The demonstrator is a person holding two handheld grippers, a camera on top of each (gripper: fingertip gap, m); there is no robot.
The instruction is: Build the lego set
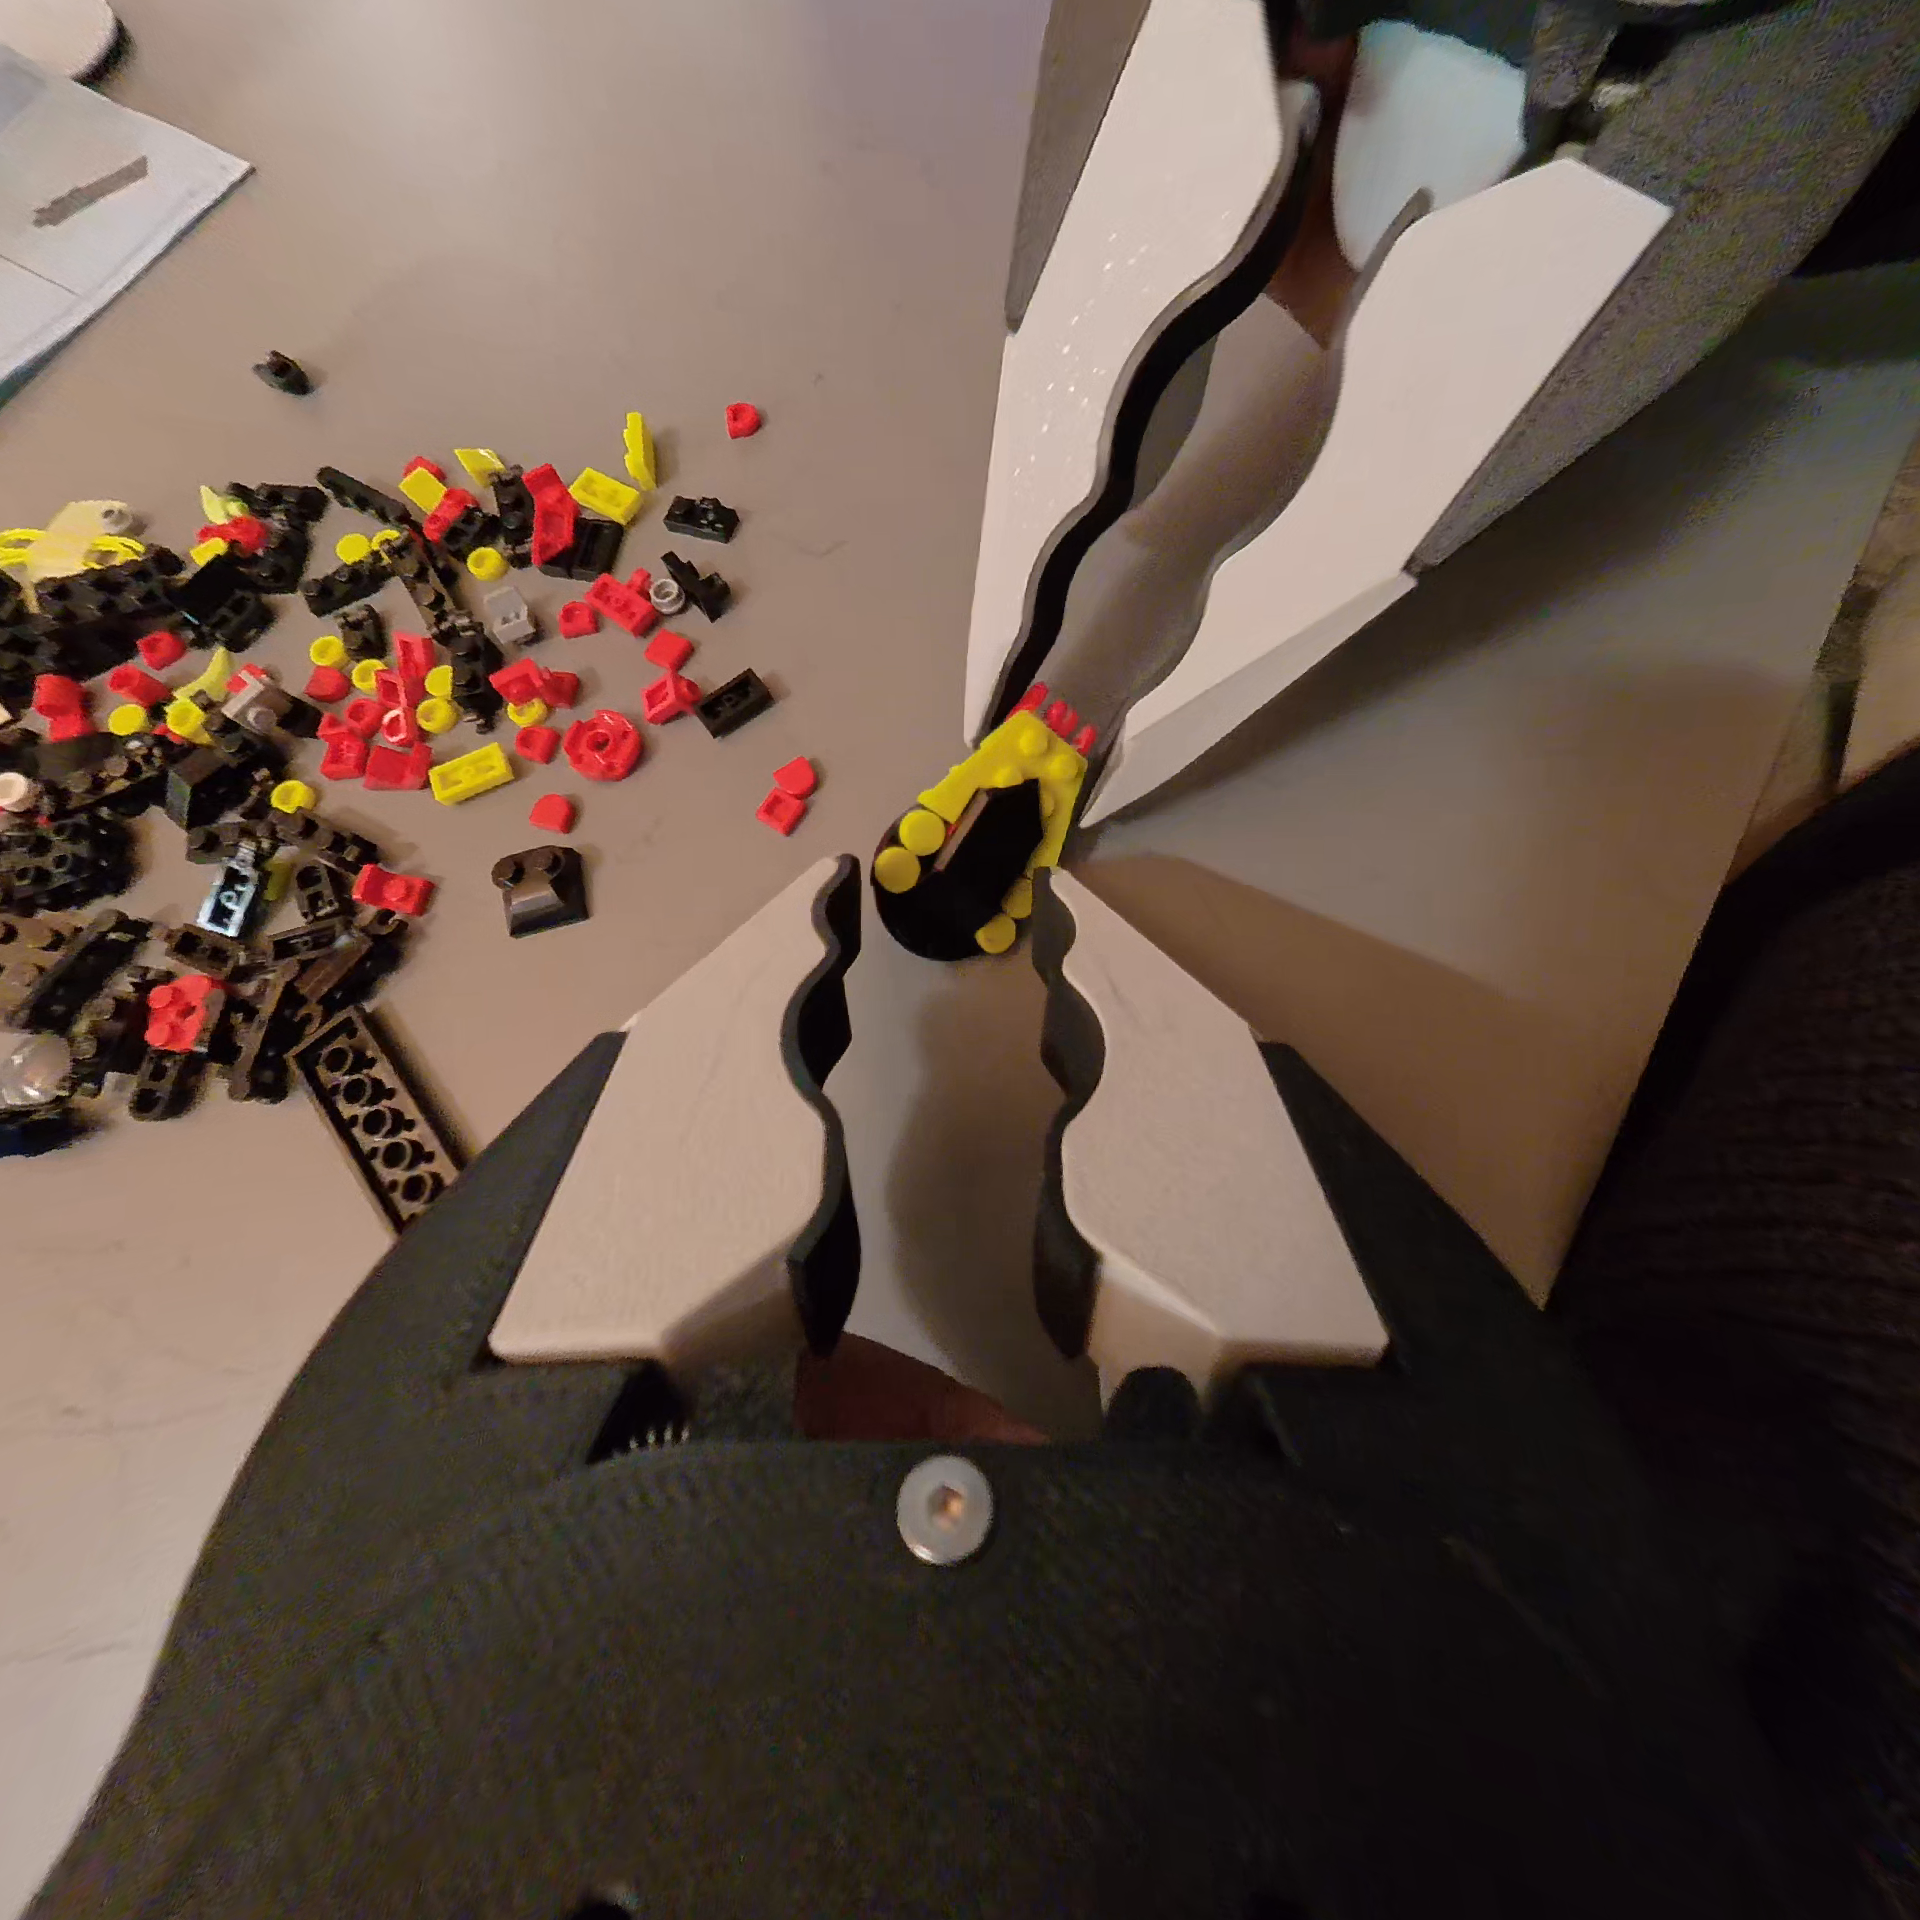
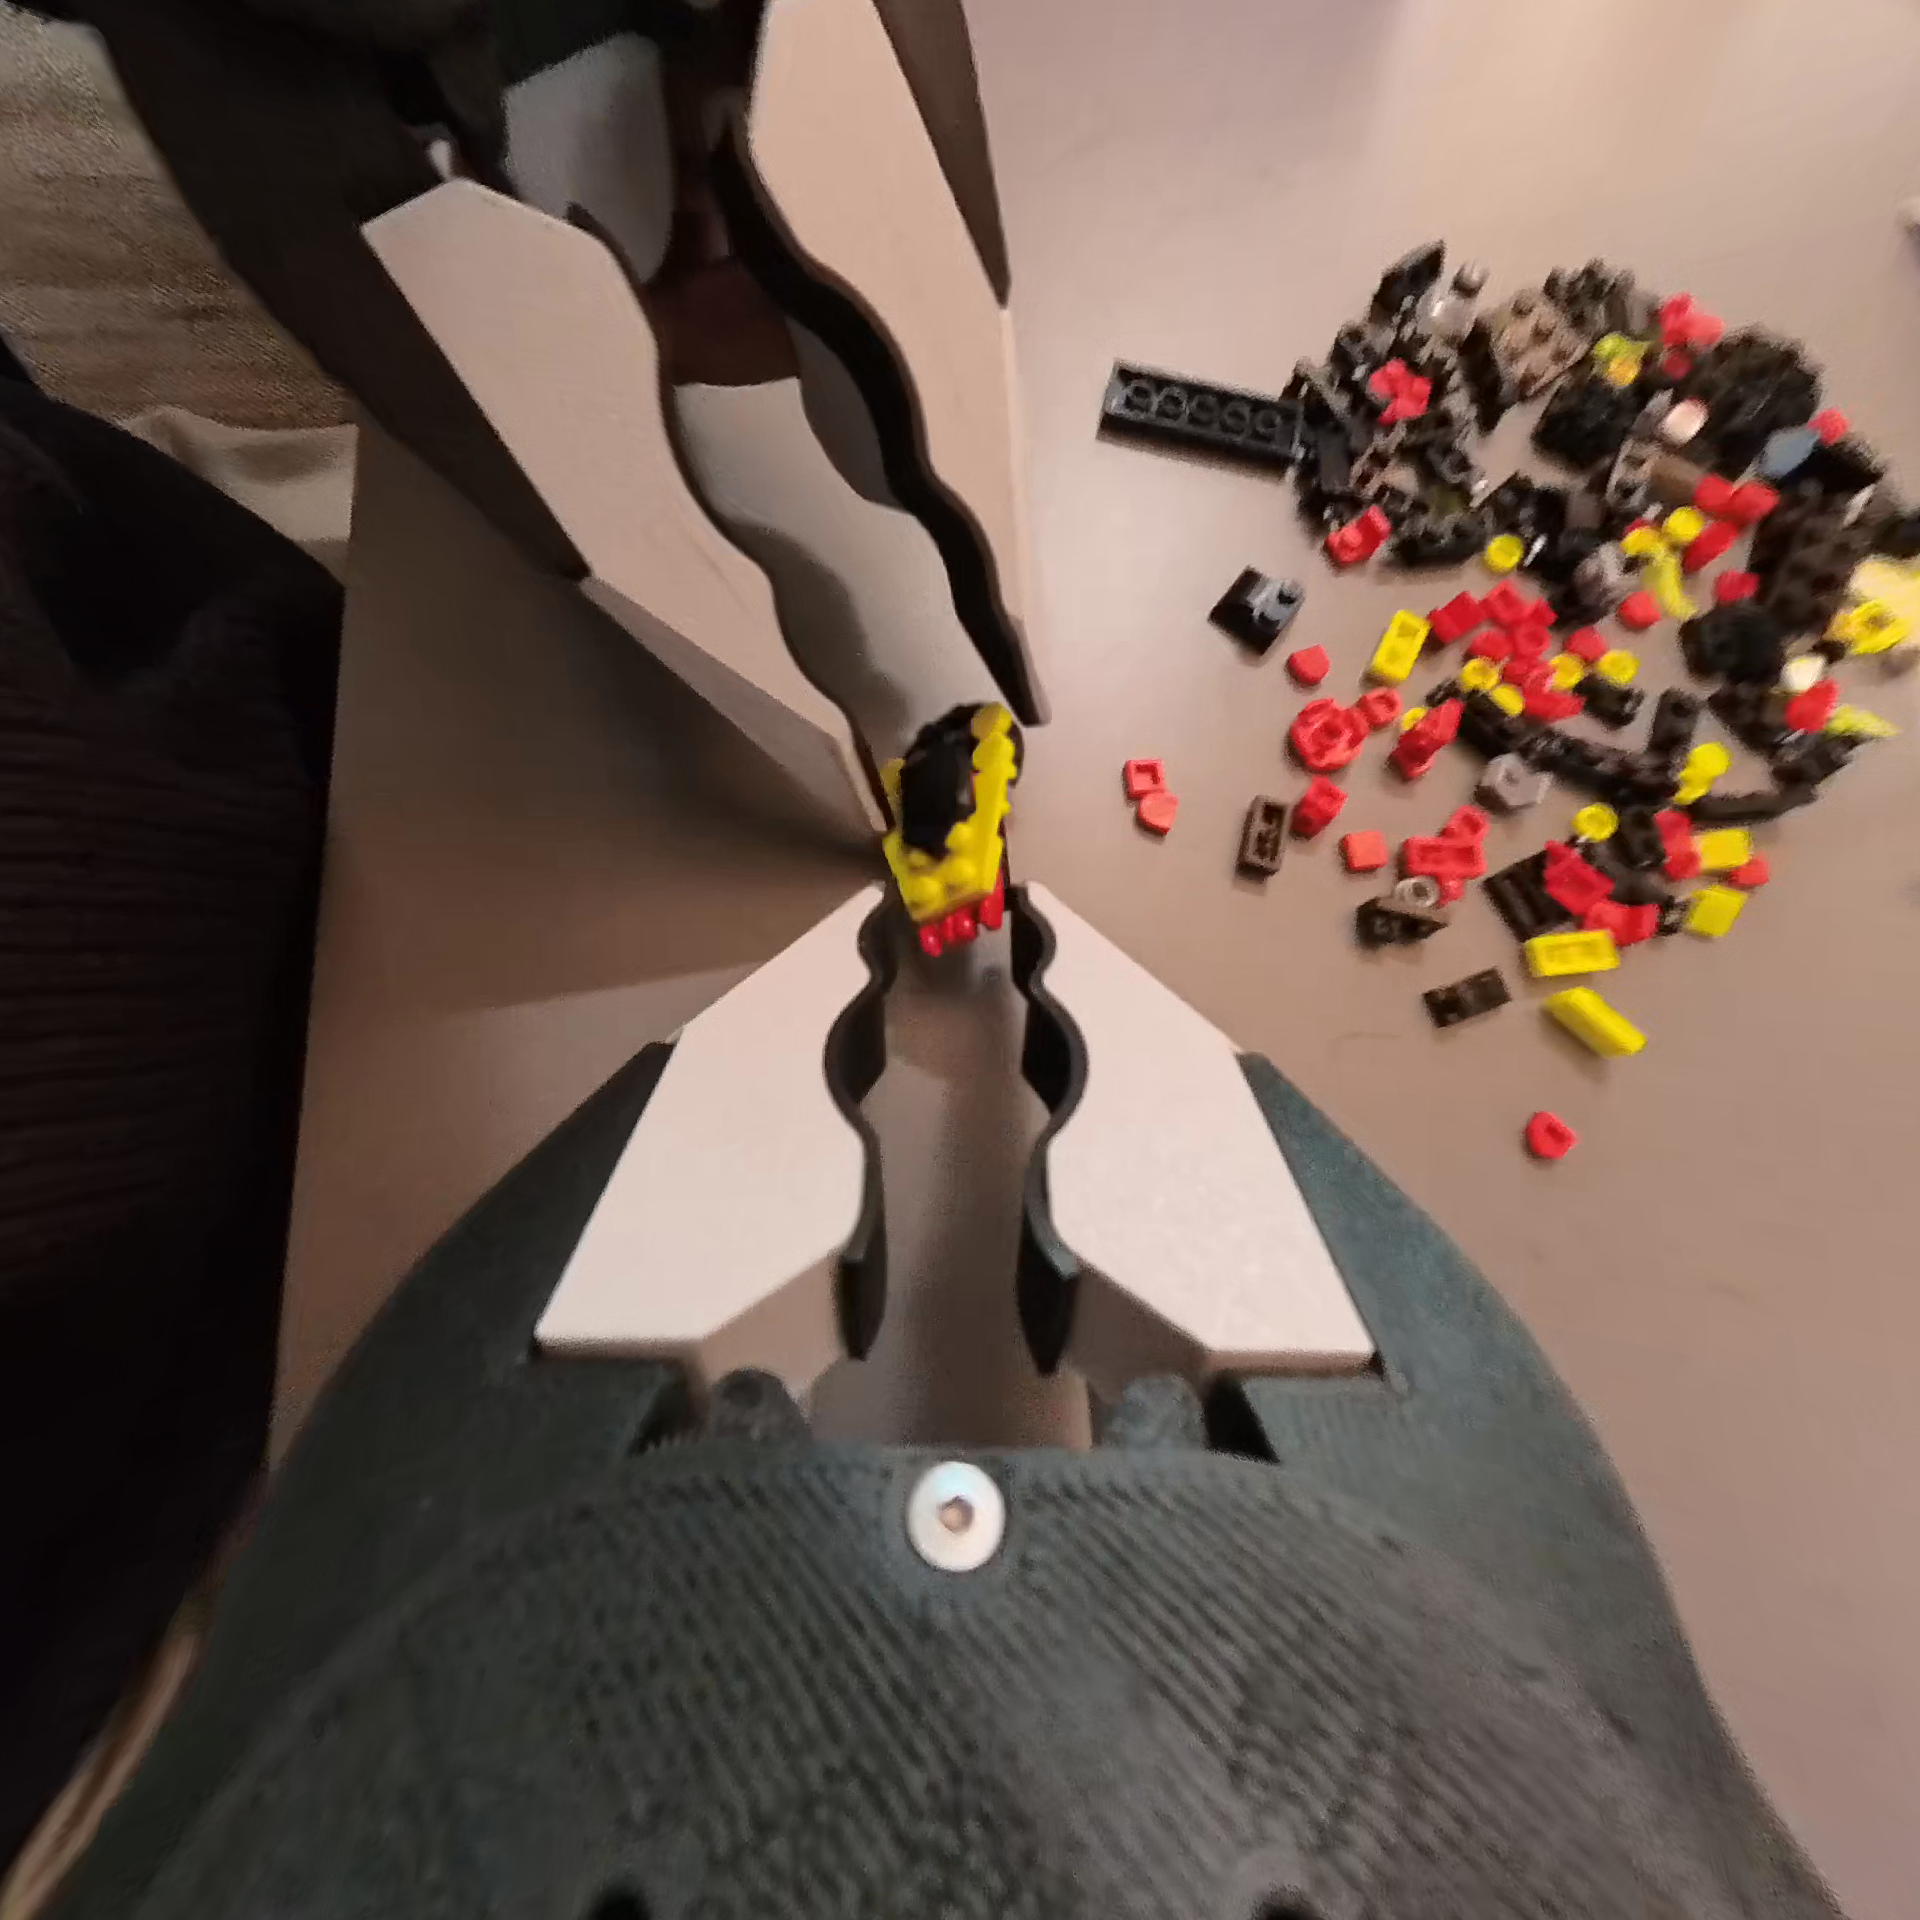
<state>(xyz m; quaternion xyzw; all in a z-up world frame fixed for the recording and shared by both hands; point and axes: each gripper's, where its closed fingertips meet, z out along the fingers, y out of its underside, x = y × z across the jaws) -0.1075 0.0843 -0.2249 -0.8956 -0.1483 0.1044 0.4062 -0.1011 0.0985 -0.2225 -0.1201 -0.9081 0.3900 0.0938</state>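
Note:
A small lego assembly (image 1: 987, 831) with a black rounded body, yellow plates and red studs at one end is held between both grippers above the table. My left gripper (image 1: 945, 875) is shut on its black and yellow end. My right gripper (image 1: 1044, 743) comes in from the top of the left wrist view and is shut on the yellow and red end. In the right wrist view the assembly (image 2: 951, 821) sits with its red end between my right gripper's (image 2: 954, 902) pads. The left gripper (image 2: 951, 764) clamps its far end.
A pile of loose black, red and yellow bricks (image 1: 364, 675) lies on the tan table, left of the grippers; it shows at the right in the right wrist view (image 2: 1610, 623). A long black plate (image 1: 379, 1117) and a black sloped piece (image 1: 540, 888) lie nearest. A paper sheet (image 1: 83, 208) lies far left. The table edge and dark cloth (image 1: 1766, 1143) are right. The tips of both grippers are at nearly the same place. My left gripper's tips are some 7 cm from the black sloped piece (image 1: 540, 888). Look for it in the right wrist view (image 2: 1262, 597) too.

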